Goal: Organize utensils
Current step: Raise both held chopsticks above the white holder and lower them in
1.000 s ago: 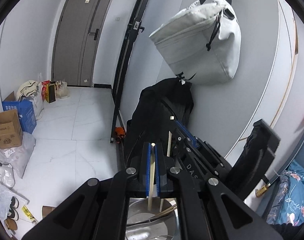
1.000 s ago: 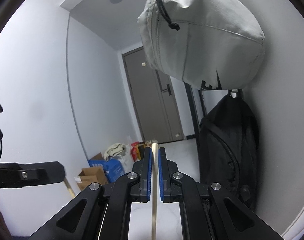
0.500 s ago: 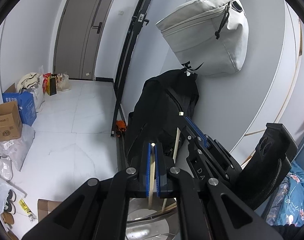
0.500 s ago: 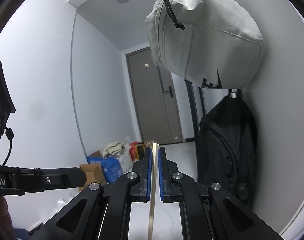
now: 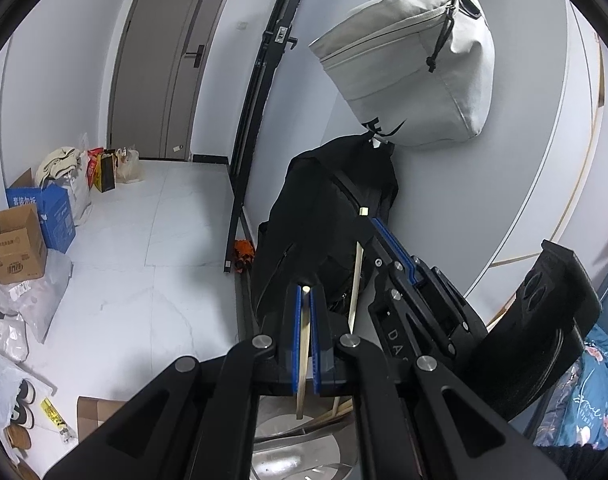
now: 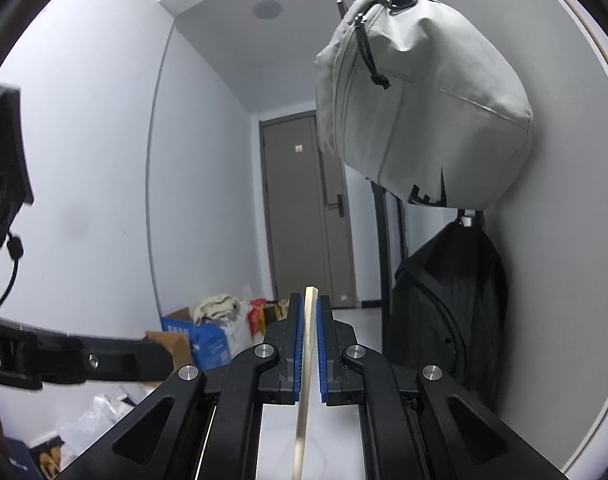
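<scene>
My left gripper [image 5: 304, 300] is shut on a pale wooden chopstick [image 5: 304, 344] that stands upright between its blue pads, its lower end over a shiny metal bowl [image 5: 295, 452]. More chopsticks [image 5: 336, 414] lie across that bowl's rim. My right gripper [image 6: 310, 308] is shut on a second chopstick [image 6: 306, 360], also upright. In the left wrist view the right gripper [image 5: 388, 240] shows to the right and slightly higher, with its chopstick [image 5: 356, 284] hanging down.
A grey bag [image 5: 412, 68] hangs on the wall above a black backpack [image 5: 328, 216]. A grey door [image 5: 171, 64], cardboard boxes [image 5: 15, 248] and bags [image 5: 19, 300] sit along the left floor. The left gripper's body [image 6: 75, 360] shows at left in the right wrist view.
Both grippers have risen with their chopsticks. In the left wrist view the right gripper has moved up and to the right, and less of the bowl shows.
</scene>
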